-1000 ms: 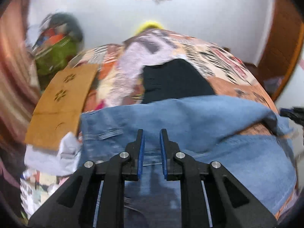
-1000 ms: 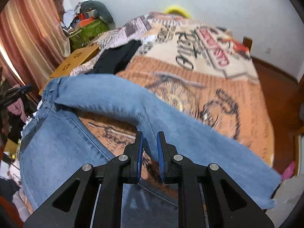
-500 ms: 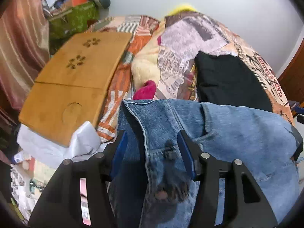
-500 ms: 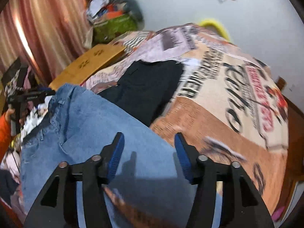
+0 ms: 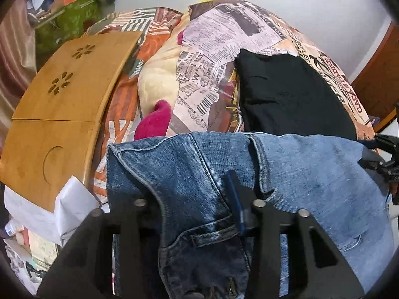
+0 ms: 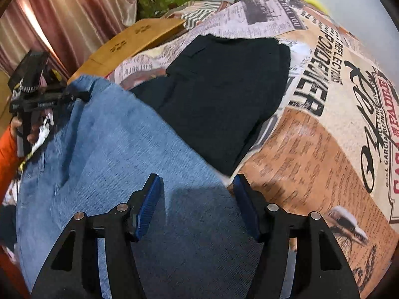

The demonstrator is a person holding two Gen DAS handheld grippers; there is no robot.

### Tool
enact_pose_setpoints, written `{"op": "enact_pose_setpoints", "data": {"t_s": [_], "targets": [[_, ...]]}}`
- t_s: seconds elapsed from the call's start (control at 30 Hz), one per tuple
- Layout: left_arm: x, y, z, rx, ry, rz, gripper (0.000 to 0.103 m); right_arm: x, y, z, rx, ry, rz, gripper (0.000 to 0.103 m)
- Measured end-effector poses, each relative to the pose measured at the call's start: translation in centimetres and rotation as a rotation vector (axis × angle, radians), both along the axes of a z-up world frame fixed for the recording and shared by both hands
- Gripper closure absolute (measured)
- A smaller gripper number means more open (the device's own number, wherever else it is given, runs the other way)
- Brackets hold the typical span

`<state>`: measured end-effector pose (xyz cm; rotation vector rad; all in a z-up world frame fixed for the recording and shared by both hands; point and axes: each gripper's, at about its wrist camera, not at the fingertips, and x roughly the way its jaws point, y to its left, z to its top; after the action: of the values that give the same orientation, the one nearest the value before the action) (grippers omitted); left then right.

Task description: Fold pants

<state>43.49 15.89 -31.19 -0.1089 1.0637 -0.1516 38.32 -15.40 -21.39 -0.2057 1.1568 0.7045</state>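
Left gripper [image 5: 197, 196]: nearest in its own view; jaws have just been closing, a bunched denim fold of the waistband between them hides the left finger, the blue pad of the right finger [image 5: 234, 199] shows; whether the pads press the cloth cannot be told.
Right gripper [image 6: 197, 199]: fingers apart at a middling width over flat denim, nothing clamped.
Jeans [image 6: 119, 154]: across the near edge of the bed, waistband at the left, far edge touching the black garment [image 6: 219, 94].
Open room: bare printed bedspread [image 6: 324, 154] to the right and far.
Left view only: wooden lap tray [image 5: 64, 109] at the left, pink cloth [image 5: 154, 122] just beyond the jeans.
Right view only: person's hand [image 6: 22, 132] holding the left gripper.
Far left: green box [image 5: 67, 20] piled with clutter, contents unclear.
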Motion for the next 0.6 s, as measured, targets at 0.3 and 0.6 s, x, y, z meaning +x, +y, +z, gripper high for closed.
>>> {"op": "enact_pose_setpoints", "data": {"t_s": [0.3, 0.6], "targets": [[-1.8, -1.2, 4.5, 0.057, -0.096, 0.021, 0.084, -2.8, -0.1, 1.8, 0.024, -0.083, 0.0, 0.092], [-1.1, -1.2, 11.0, 0.097, -0.196, 0.045, 0.085, -0.6, -0.4, 7.9, 0.029, -0.382, -0.121, 0.093]]}}
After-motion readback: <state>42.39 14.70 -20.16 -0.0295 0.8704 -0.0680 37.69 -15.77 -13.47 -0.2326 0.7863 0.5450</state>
